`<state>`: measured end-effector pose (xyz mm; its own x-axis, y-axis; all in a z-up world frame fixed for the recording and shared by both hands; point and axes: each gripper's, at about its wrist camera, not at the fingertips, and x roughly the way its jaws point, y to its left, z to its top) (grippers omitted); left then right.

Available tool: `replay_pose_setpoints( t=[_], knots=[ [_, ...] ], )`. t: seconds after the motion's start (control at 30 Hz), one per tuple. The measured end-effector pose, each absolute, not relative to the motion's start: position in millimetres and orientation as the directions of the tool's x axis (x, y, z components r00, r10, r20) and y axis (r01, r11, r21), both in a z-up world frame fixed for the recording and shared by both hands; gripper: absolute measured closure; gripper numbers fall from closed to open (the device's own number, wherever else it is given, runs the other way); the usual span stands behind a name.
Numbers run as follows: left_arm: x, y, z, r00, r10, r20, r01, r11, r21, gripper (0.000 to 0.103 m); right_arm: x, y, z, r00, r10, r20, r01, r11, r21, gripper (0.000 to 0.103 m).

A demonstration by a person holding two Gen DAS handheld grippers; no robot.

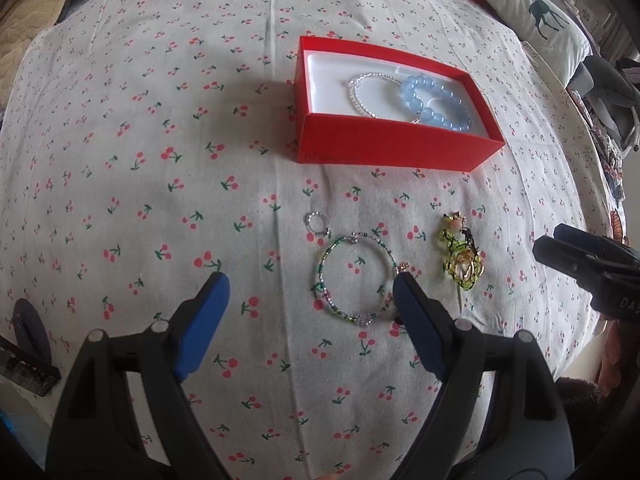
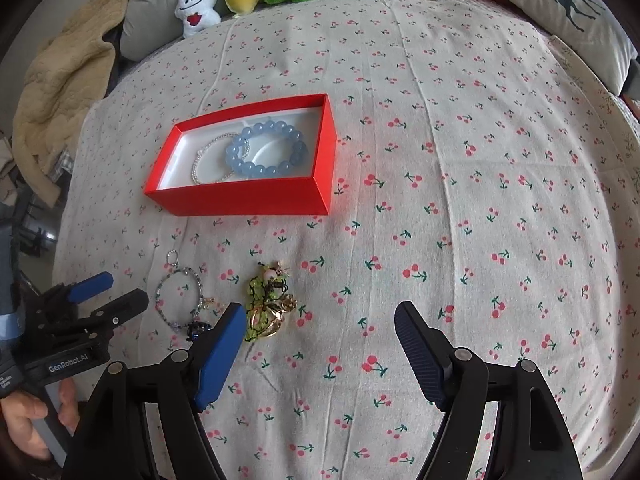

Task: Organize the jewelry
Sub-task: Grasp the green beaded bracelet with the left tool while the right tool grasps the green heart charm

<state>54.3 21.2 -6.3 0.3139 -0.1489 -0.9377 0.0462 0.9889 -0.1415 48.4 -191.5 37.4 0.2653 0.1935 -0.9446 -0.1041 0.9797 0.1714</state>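
Left tongs [image 1: 312, 292]: jaws spread wide and empty, low centre of the left wrist view, over the cherry-print bedsheet [image 1: 160, 140]; the right blue pad [image 1: 416, 320] lies at the rim of the green beaded bracelet [image 1: 354, 280], which sits mostly in the gap between the pads, likely lined up for a pick.
Right tongs [image 2: 320, 324]: also wide and holding nothing, low centre of the right wrist view; the left pad [image 2: 222, 356] stands just beside the green-and-gold charm [image 2: 268, 304], the other pad over bare sheet.
Red box [image 1: 400, 144]: open, white-lined, upper centre of both views; placed within reach behind the loose pieces, apparently as the collecting place.
Already in box: a blue bead bracelet [image 1: 436, 100] overlapping a thin pearl-white bracelet [image 1: 360, 96], both flat on the lining.
Still loose: the green beaded bracelet, a small silver ring [image 1: 317, 224] just above and left of it, and the charm to its right; all lie on the sheet below the box.
Task state (judged): partly done, with three pieces outside the box.
Handling note (judged): thin strands on soft cloth may slip the pads or snag fabric.
Person: a hand [image 2: 28, 416] grips the left tool's handle, lower left of the right wrist view.
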Motion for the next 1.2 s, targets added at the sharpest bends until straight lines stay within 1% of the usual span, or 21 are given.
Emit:
replay_pose_setpoints(
  t=[0.2,0.27,0.33,0.37,0.43,0.5,0.67,0.77,0.83,0.93,1.2],
  knots=[
    [55.8,27.4,-18.9,0.280,-0.158,-0.947,0.006,0.987,-0.163,0.019,47.1,-189.3,23.1,0.220,0.179,-0.959,-0.083,0.983,0.165,0.025],
    [56.9,27.6,-20.3,0.282,-0.172,-0.944,-0.001,0.984,-0.180,0.023,47.0,-186.8,19.3,0.205,0.182,-0.962,-0.085,0.982,0.168,0.025],
    [58.4,25.1,-22.4,0.277,-0.181,-0.944,0.001,0.982,-0.188,0.035,46.6,-184.3,17.0,0.196,0.181,-0.964,-0.090,0.982,0.166,0.025],
    [59.5,23.5,-24.2,0.273,-0.183,-0.944,0.002,0.982,-0.190,0.038,46.8,-182.8,16.3,0.194,0.179,-0.964,-0.092,0.982,0.163,0.025],
    [61.9,20.4,-28.6,0.262,-0.188,-0.946,0.001,0.981,-0.195,0.050,46.5,-181.1,15.3,0.192,0.175,-0.966,-0.097,0.983,0.159,0.025],
    [64.2,16.7,-33.0,0.254,-0.184,-0.950,0.005,0.982,-0.189,0.055,46.3,-180.7,14.5,0.189,0.173,-0.967,-0.097,0.983,0.157,0.025],
    [67.9,4.2,-37.3,0.266,-0.124,-0.956,0.034,0.992,-0.119,0.067,46.6,-181.1,12.3,0.181,0.166,-0.969,-0.098,0.984,0.150,0.025],
    [69.1,-0.2,-39.1,0.273,-0.094,-0.957,0.044,0.995,-0.086,0.079,47.1,-180.9,9.8,0.176,0.162,-0.971,-0.096,0.985,0.146,0.025],
    [69.7,-1.2,-39.1,0.276,-0.086,-0.957,0.048,0.996,-0.075,0.094,47.3,-181.7,8.6,0.174,0.159,-0.972,-0.094,0.985,0.144,0.025],
    [70.5,-1.0,-37.4,0.277,-0.101,-0.956,0.048,0.995,-0.091,0.099,48.2,-182.4,7.1,0.170,0.154,-0.973,-0.091,0.986,0.140,0.025],
    [66.3,10.0,-17.4,0.314,-0.128,-0.941,0.067,0.991,-0.113,0.099,49.4,-181.9,5.9,0.167,0.153,-0.974,-0.087,0.986,0.140,0.025]
  ],
)
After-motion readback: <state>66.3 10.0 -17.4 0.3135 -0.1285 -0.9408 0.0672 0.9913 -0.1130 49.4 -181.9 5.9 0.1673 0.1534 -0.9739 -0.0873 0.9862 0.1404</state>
